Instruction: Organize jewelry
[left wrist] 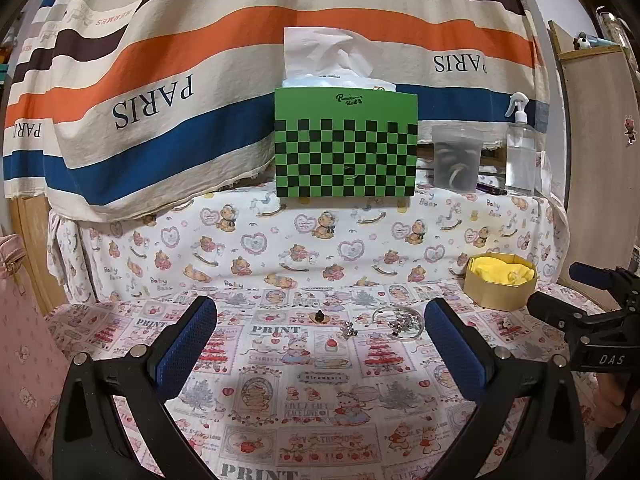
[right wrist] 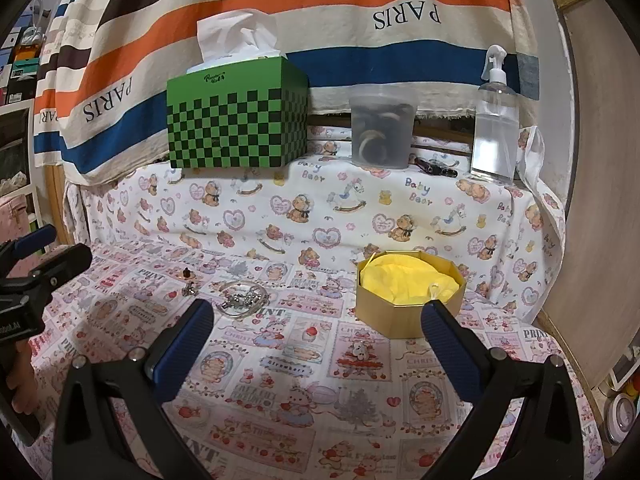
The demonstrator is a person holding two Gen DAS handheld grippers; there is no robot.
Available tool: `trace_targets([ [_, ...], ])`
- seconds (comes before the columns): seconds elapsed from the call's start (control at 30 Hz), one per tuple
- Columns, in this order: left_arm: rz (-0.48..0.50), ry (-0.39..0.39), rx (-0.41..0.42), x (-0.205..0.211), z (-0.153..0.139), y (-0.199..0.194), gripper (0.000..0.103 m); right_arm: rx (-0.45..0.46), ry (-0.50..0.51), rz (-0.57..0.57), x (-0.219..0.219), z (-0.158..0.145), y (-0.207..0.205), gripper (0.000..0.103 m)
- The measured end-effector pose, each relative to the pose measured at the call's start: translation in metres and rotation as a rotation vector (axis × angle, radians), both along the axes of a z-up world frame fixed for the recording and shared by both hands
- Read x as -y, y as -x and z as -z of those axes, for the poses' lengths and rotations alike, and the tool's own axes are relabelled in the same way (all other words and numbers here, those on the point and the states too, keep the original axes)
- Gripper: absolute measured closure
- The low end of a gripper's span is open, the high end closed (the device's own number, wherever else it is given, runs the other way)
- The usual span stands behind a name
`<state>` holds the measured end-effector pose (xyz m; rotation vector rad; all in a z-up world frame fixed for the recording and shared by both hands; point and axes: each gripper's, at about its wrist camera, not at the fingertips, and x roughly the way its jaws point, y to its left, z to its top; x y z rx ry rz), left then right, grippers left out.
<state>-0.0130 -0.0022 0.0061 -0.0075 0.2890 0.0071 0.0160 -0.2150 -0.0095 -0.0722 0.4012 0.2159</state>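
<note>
Gold box [right wrist: 408, 316], yellow-lined: apparently no jewelry inside; bracelet cluster [right wrist: 244, 300], small charm [right wrist: 362, 350], stud [left wrist: 320, 316] loose on tabletop [right wrist: 280, 400]; left claw [left wrist: 320, 344] and right claw [right wrist: 318, 340] wide, empty; sorting seemingly barely begun.

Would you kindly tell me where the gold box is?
The gold box sits on the printed cloth, right of the bracelet, in the right wrist view.

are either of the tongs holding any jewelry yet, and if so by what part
Nothing is held. The left tongs and right tongs are both open and empty above the cloth; the bracelet lies loose on it.
</note>
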Motion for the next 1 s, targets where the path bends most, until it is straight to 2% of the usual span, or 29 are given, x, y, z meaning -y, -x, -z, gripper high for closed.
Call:
trace_targets([
  [1.0, -0.001, -0.003, -0.015, -0.0022, 0.0011, -0.0024, 0.0, -0.029, -0.006, 0.028, 0.0026, 0.0024, -0.0071, 0.0],
])
